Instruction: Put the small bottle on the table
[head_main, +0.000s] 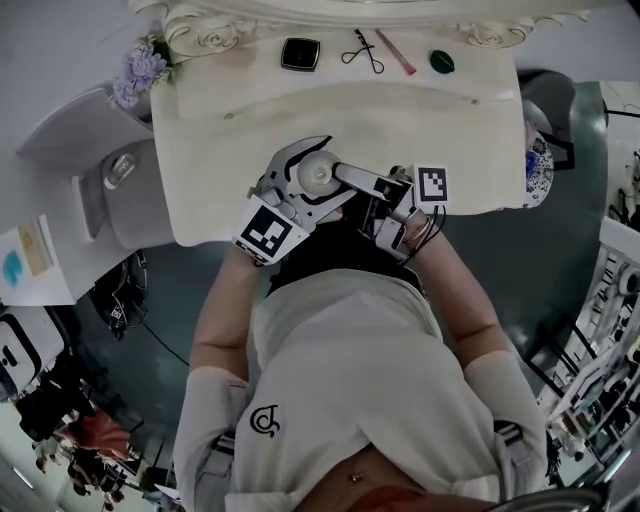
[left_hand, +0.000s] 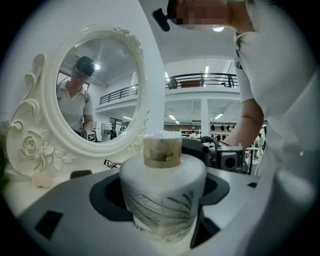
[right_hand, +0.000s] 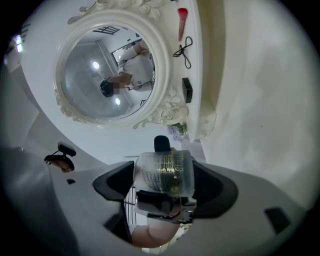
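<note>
The small bottle (head_main: 314, 176) is white and round, with a grey brush pattern, a gold neck and a clear cap (left_hand: 162, 142). My left gripper (head_main: 322, 170) is shut on its body (left_hand: 162, 195), holding it above the front part of the white vanity table (head_main: 240, 130). From the right, my right gripper (head_main: 348, 174) reaches the top of the bottle. In the right gripper view its jaws close on the clear, gold-patterned cap (right_hand: 165, 172). The left gripper view shows the right gripper (left_hand: 220, 156) just behind the neck.
At the table's back edge lie a black compact (head_main: 300, 53), a scissor-like tool (head_main: 362, 52), a pink stick (head_main: 396, 52) and a green item (head_main: 442, 61). An ornate oval mirror (left_hand: 95, 95) stands behind them. Purple flowers (head_main: 140, 70) are at the left corner, a blue-white vase (head_main: 537, 165) at the right.
</note>
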